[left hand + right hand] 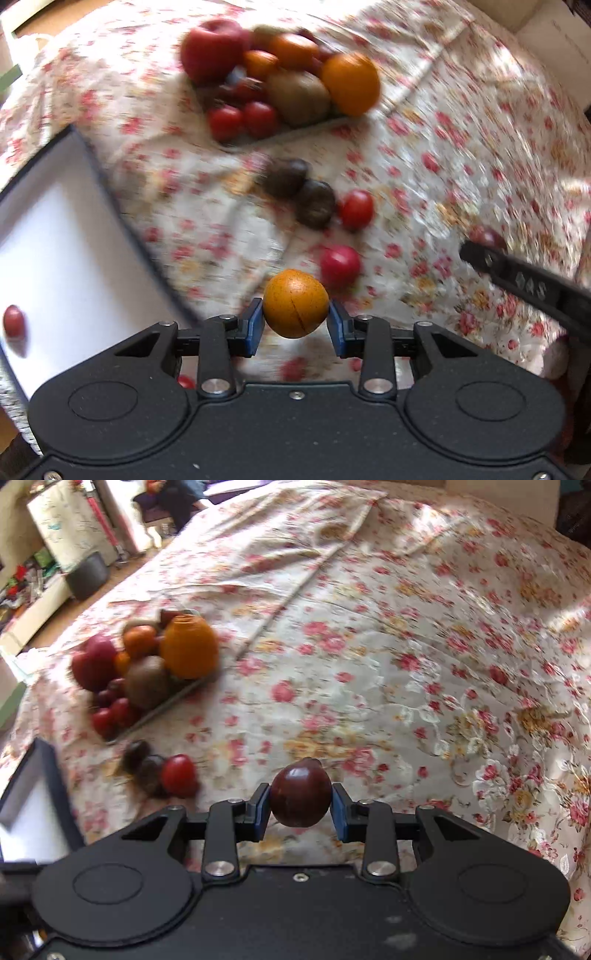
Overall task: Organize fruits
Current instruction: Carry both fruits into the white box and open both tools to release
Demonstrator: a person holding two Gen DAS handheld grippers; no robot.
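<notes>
Right now the left gripper [295, 325] is clamped on a small orange fruit [295, 303], held above the flowered cloth [424, 155] just beside the white box [55, 251], which has one red fruit [13, 321] inside. Meanwhile the right gripper [301, 808] pinches a dark brown fruit [300, 797] between its blue pads [261, 818]. Farther back, a tray [162, 709] is heaped with fruit, and two dark fruits [299, 192] lie touching on the cloth with a red tomato [356, 209] just beside them
</notes>
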